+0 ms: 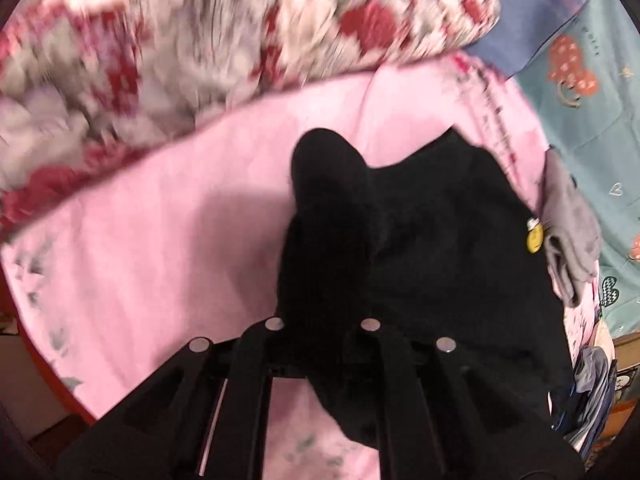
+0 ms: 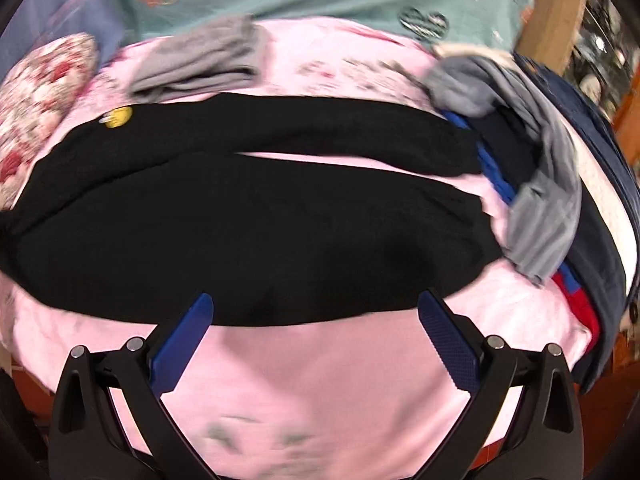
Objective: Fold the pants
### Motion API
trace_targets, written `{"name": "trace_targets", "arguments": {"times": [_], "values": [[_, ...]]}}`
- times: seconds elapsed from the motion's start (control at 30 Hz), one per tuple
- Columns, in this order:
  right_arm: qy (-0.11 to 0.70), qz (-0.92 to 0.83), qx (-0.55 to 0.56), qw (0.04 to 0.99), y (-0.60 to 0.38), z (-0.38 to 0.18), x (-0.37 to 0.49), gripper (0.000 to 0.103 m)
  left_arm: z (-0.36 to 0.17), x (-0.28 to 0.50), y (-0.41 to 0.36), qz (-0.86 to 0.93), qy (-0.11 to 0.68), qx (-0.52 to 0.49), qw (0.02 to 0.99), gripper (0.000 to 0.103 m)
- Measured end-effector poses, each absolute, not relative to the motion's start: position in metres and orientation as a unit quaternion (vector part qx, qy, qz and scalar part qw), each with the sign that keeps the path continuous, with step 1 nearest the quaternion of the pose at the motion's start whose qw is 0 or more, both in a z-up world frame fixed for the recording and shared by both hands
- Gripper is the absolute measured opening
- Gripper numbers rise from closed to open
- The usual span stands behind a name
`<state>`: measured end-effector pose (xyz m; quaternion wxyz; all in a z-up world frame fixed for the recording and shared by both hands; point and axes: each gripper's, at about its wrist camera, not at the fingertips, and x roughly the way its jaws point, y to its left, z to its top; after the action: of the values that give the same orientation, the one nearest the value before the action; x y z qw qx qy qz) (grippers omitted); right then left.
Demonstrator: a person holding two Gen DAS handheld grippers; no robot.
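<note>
Your left tool [image 1: 320, 344] is closed down on a bunched fold of the one pair of black pants [image 1: 420, 240], lifting that end off the pink sheet [image 1: 140, 272]; its fingertips are buried in the dark cloth. Your right tool [image 2: 316, 312] is spread wide with nothing between its two blue pads [image 2: 448, 344], whose tips sit at the near edge of the pants [image 2: 240, 232]. The pants lie across the bed, both legs stretched out to your right with a narrow strip of sheet [image 2: 320, 380] showing between them. One yellow badge [image 2: 118, 117] sits near the waist end. You can count one folded grey garment [image 2: 200, 60] beyond the pants, one loose clothes pile [image 2: 552, 168] at the leg ends, and one floral quilt [image 1: 180, 40].
</note>
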<state>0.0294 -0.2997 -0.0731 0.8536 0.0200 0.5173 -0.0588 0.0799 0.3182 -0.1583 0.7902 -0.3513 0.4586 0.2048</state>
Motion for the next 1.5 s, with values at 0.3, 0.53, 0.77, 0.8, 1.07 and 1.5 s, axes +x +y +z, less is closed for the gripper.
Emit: {"name": "trace_targets", "arguments": {"times": [0.3,0.53,0.77,0.8,1.07,1.5], "values": [[0.597,-0.1,0.185,0.775,-0.459,-0.122,0.062,0.102,-0.156,0.084,0.317,0.203,0.465,-0.33,0.796,0.008],[0.589,-0.082,0.19,0.781,-0.461,-0.14,0.087,0.076,-0.159,0.081,0.321,0.2,0.474,-0.33,0.791,0.009],[0.55,-0.094,0.234,0.796,-0.484,-0.118,0.076,0.013,-0.155,0.083,0.323,0.205,0.467,-0.335,0.792,0.008],[0.541,-0.091,0.235,0.802,-0.485,-0.108,0.072,0.013,-0.151,0.08,0.321,0.201,0.463,-0.331,0.797,0.008],[0.542,-0.113,0.204,0.808,-0.481,-0.084,0.027,0.013,-0.134,0.05,0.307,0.17,0.462,-0.308,0.815,0.008],[0.507,-0.157,0.089,0.843,-0.468,-0.05,0.054,0.073,-0.077,0.034,0.308,0.266,0.411,-0.198,0.849,0.08]]}}
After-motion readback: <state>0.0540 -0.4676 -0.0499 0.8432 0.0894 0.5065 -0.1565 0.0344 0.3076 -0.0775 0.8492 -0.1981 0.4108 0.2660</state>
